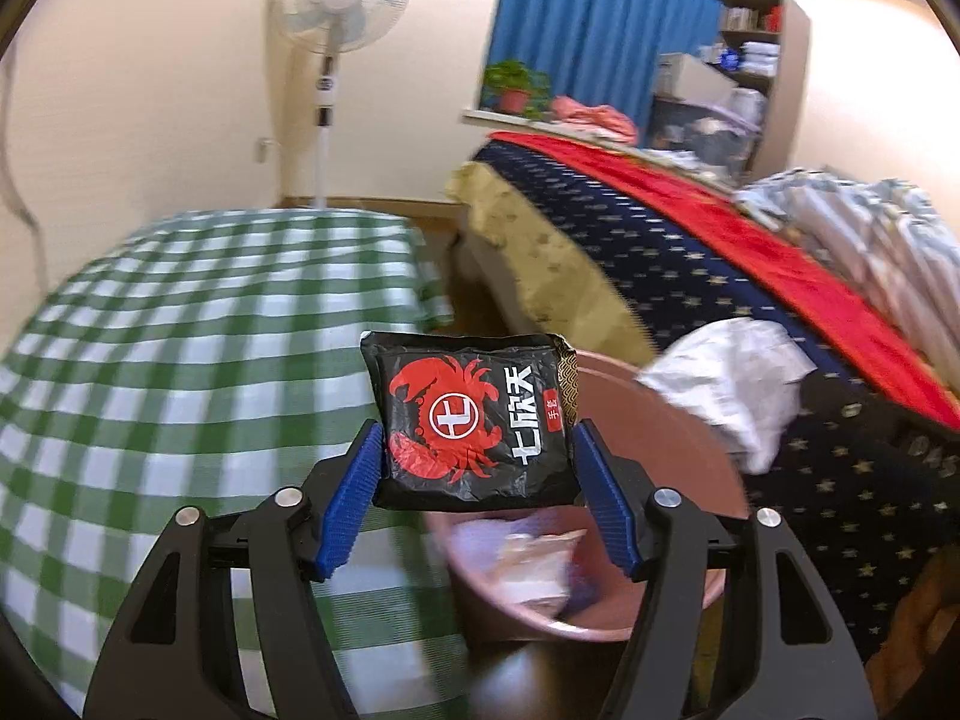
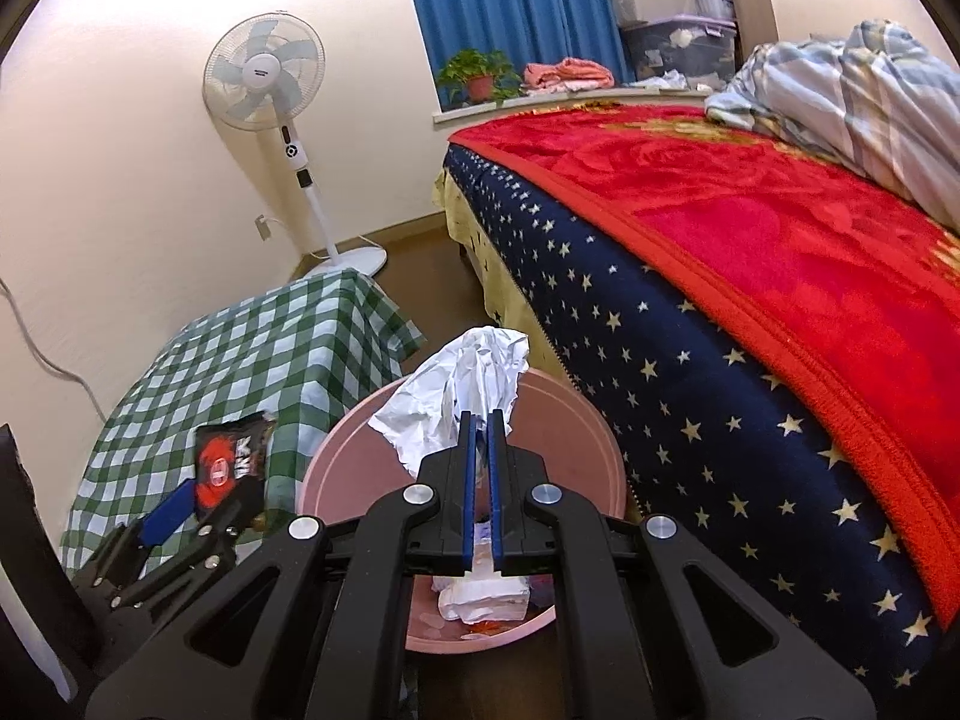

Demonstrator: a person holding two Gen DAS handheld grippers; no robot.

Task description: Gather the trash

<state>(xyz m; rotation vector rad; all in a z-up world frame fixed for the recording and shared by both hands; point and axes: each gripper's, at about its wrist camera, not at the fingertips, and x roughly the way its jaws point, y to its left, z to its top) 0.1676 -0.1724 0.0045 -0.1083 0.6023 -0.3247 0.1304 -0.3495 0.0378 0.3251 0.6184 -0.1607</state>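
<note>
Both hands loaded, drop-off step underway. Your left gripper (image 1: 477, 450) clamps black crab-print snack packet (image 1: 474, 420) across its width, poised at near rim of pink bin (image 1: 678, 420), not yet over its middle. Your right gripper (image 2: 480, 438) pinched nearly closed on crumpled white paper (image 2: 462, 384), held above bin (image 2: 558, 420). Trash already in bottom. Next, I'd judge: carry packet further over opening, then release both.

This is a bedroom in a home. Ahead and right of the hand-held gripper (image 2: 480, 420) stands a bed (image 2: 690, 324) with a red blanket (image 2: 810, 252); farther ahead are a pedestal fan (image 2: 267, 81), blue curtains (image 2: 528, 6) and a potted plant (image 2: 477, 78).
</note>
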